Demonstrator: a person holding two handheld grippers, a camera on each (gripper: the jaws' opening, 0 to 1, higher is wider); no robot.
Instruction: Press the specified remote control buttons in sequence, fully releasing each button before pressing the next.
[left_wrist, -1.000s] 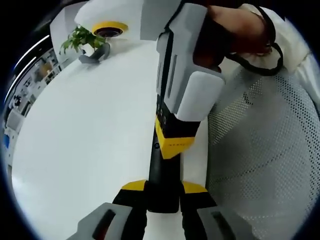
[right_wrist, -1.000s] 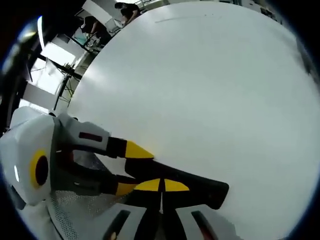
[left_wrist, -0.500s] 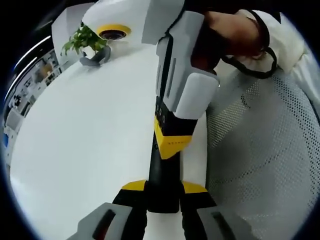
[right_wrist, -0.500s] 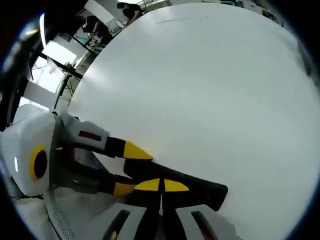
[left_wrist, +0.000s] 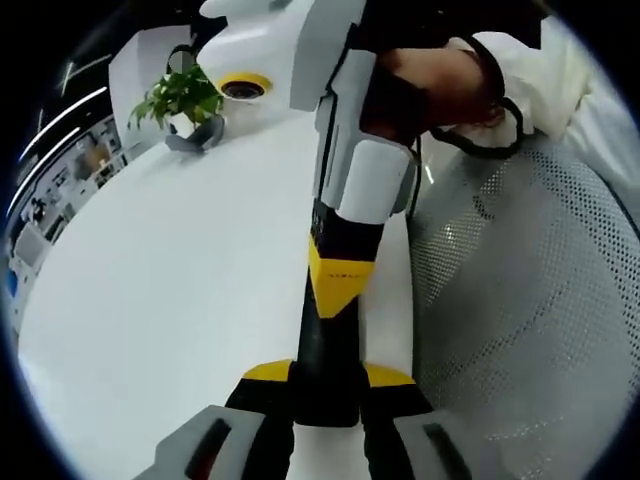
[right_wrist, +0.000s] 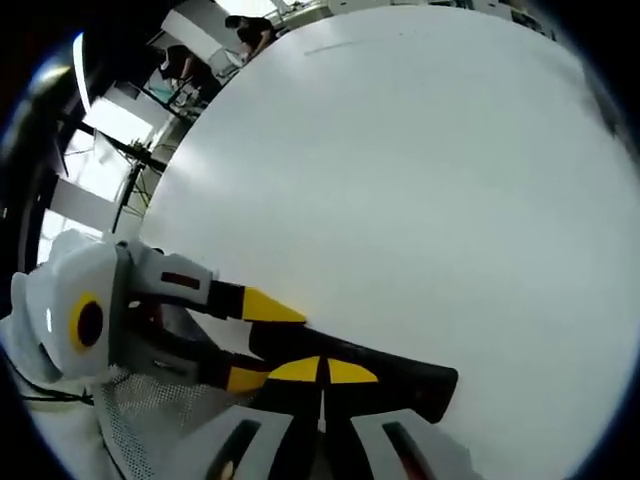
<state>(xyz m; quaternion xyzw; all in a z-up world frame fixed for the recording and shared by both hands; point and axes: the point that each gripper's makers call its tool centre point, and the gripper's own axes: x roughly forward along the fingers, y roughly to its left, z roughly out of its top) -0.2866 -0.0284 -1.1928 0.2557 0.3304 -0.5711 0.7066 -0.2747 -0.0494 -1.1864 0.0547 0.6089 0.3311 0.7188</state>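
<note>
- In my left gripper view, the left gripper (left_wrist: 325, 392) had its yellow-tipped fingers (left_wrist: 266, 372) clamped on the near end of the black remote control (left_wrist: 327, 350), one on each side of it.
- The remote control lay along the edge of the white bench (left_wrist: 170, 290), beside a white mesh chair (left_wrist: 520, 330).
- The right gripper (left_wrist: 338, 285) came down from the top of that view, held by a person's hand (left_wrist: 440, 85), with its yellow tip pressed on the remote control's top face.
- In my right gripper view, the right gripper's fingers (right_wrist: 348, 372) were drawn together, tips meeting over the remote control.
- The left gripper showed there from the left, its fingers either side of the remote control's end.
- A small potted plant (left_wrist: 183, 97) stood at the far end of the bench.
</note>
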